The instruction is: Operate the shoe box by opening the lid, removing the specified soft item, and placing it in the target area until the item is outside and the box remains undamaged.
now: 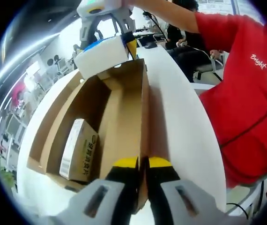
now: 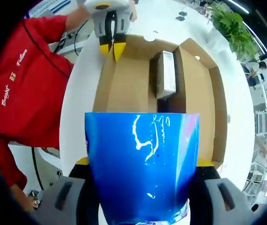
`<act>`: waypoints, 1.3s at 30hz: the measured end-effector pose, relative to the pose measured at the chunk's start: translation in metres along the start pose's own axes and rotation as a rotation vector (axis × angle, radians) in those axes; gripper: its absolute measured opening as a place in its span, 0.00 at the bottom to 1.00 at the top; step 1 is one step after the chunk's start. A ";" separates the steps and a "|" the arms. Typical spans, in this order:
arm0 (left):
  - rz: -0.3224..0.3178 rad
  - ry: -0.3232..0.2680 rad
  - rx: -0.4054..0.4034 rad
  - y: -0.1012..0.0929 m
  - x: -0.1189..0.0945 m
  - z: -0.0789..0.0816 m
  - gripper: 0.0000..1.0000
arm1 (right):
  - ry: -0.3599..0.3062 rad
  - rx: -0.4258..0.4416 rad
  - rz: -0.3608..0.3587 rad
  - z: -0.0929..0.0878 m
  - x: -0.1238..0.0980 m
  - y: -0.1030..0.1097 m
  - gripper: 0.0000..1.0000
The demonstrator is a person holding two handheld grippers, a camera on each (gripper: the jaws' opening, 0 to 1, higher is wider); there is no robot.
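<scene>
- The soft item, a blue glossy pack with a white underside, is out of the box, clamped between the 2 yellow-tipped jaws of the right gripper; in the left gripper view the pack is at the far end of the box, at its rim.
- The cardboard shoe box lies open on the white table, its lid folded out flat beside it.
- 1 small carton with a barcode label lies on the box floor, against 1 side wall; in the right gripper view the carton is at the box's far half.
- The left gripper has its 2 jaws pinched on the near side wall of the box; in the right gripper view the left gripper sits at the far rim.
- A person in a red shirt stands just beside the table.
- A green plant stands well apart, beyond the table.
</scene>
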State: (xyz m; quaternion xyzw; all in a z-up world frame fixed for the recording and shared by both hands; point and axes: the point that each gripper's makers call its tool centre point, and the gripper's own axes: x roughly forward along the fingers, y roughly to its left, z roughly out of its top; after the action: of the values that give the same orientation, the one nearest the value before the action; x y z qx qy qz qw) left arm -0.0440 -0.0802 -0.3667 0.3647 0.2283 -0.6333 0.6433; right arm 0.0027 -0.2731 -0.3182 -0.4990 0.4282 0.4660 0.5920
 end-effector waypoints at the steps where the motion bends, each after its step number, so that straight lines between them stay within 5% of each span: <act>1: -0.001 0.001 -0.002 0.000 0.000 0.000 0.05 | 0.009 -0.004 -0.001 0.000 -0.001 0.000 0.77; 12: -0.002 0.001 -0.001 0.000 0.000 0.001 0.05 | 0.064 0.002 -0.010 -0.022 -0.002 -0.004 0.77; 28: -0.008 0.005 -0.004 -0.001 0.000 0.001 0.05 | 0.101 0.104 -0.034 -0.092 -0.004 -0.015 0.77; 39: -0.007 0.007 -0.006 0.000 0.000 0.000 0.05 | 0.120 0.109 -0.013 -0.106 -0.004 -0.007 0.77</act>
State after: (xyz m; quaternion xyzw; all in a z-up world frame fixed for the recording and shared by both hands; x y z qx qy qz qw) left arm -0.0442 -0.0801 -0.3673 0.3640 0.2337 -0.6337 0.6414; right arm 0.0038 -0.3794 -0.3272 -0.4957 0.4846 0.4072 0.5947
